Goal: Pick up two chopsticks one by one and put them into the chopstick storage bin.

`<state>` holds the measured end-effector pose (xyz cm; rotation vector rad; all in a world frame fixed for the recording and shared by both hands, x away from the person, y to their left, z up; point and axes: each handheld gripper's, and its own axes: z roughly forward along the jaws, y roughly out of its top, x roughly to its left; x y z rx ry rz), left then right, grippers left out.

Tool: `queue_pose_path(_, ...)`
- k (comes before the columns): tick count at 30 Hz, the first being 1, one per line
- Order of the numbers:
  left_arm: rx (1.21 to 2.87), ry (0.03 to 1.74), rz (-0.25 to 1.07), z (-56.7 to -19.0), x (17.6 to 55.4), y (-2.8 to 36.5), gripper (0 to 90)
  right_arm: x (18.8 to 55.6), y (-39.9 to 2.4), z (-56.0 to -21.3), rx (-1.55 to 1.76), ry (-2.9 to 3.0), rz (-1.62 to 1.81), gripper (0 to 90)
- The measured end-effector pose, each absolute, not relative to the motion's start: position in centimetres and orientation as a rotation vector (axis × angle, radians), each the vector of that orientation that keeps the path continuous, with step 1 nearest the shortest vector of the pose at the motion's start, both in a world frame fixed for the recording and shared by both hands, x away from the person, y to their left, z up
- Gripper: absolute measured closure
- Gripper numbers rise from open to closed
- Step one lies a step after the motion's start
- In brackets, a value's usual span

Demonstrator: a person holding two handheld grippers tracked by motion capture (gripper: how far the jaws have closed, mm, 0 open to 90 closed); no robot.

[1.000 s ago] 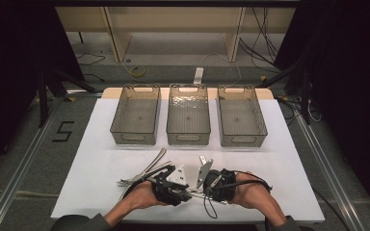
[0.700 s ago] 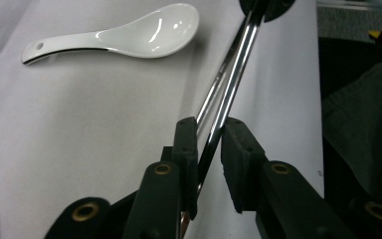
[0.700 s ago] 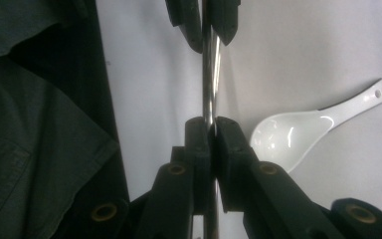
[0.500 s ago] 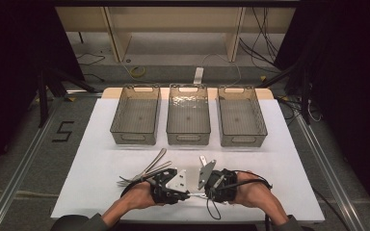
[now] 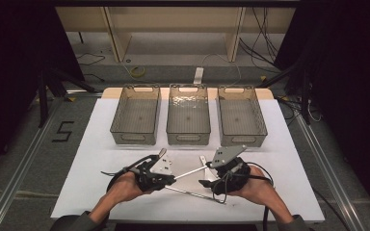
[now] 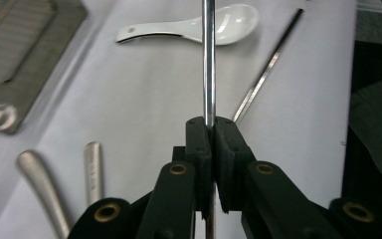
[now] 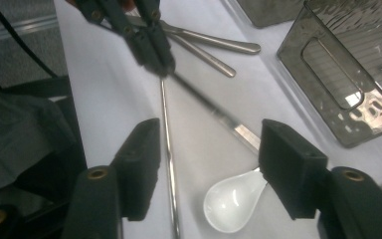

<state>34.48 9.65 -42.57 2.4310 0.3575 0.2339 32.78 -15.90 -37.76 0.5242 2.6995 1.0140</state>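
White table (image 5: 101,192), left tool (image 6: 211,130) clamped on metal chopstick (image 6: 209,59), right tool (image 7: 206,159) just opened, empty.

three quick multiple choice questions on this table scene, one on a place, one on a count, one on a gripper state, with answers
1. Where does the white spoon lie?
A. inside the middle bin
B. on the white table cover
C. on the floor

2. How many clear bins stand in the row at the far side of the table?
A. two
B. three
C. five

3. How is the left gripper?
A. shut on a metal chopstick
B. wide open over the spoon
C. shut on a bin's rim

Answers:
1 B, the spoon rests on the white table cover in both gripper views.
2 B, the high view shows the left bin, middle bin and right bin.
3 A, its pads press on the metal chopstick.
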Motion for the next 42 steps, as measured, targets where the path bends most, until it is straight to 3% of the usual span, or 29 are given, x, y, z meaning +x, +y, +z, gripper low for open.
queue_pose_path(10,2.293,0.637,0.259,-40.8,36.4,12.3,85.1,32.8,-15.1,-40.3,0.576,2.776,0.931,34.6)
queue_pose_path(24,2.177,0.883,0.313,-39.2,40.5,16.0,85.1,32.3,-14.1,-42.8,0.579,2.84,0.808,34.0)
queue_pose_path(42,2.055,1.155,0.455,-36.7,49.6,19.9,85.1,32.1,-13.7,-43.9,0.609,2.87,0.791,30.3)
